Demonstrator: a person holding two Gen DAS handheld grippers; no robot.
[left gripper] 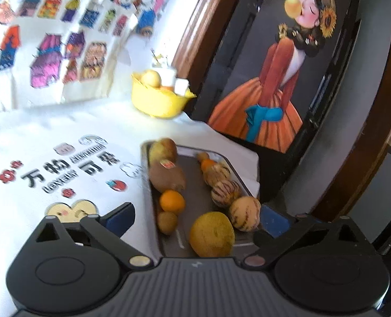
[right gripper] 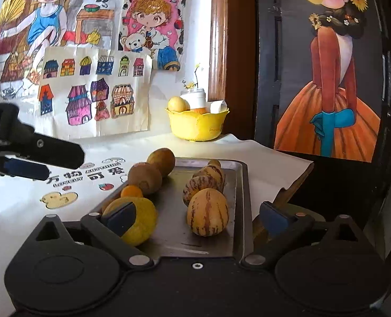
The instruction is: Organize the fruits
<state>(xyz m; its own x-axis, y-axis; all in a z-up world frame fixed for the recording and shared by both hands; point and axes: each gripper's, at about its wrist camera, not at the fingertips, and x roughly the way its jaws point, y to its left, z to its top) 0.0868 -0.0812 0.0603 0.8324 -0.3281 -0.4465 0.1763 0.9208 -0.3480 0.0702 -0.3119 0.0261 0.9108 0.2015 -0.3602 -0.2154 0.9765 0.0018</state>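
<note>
Fruit lies in two rows along the long edges of the tray (right gripper: 238,185), which sits at the table's right edge, while left gripper (left gripper: 195,220) and right gripper (right gripper: 195,218) gape fully, empty; risk: a nudged melon (right gripper: 207,215) rolling over the low rim.

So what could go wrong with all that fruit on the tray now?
The metal tray sits close to the table's edge, so a bump might push it off. The round fruits just lie loose in two rows; the yellow fruit and the nearest striped melon could roll if the tray gets nudged. Both the left tool and right tool are wide open right beside them, so a finger might knock one.
</note>
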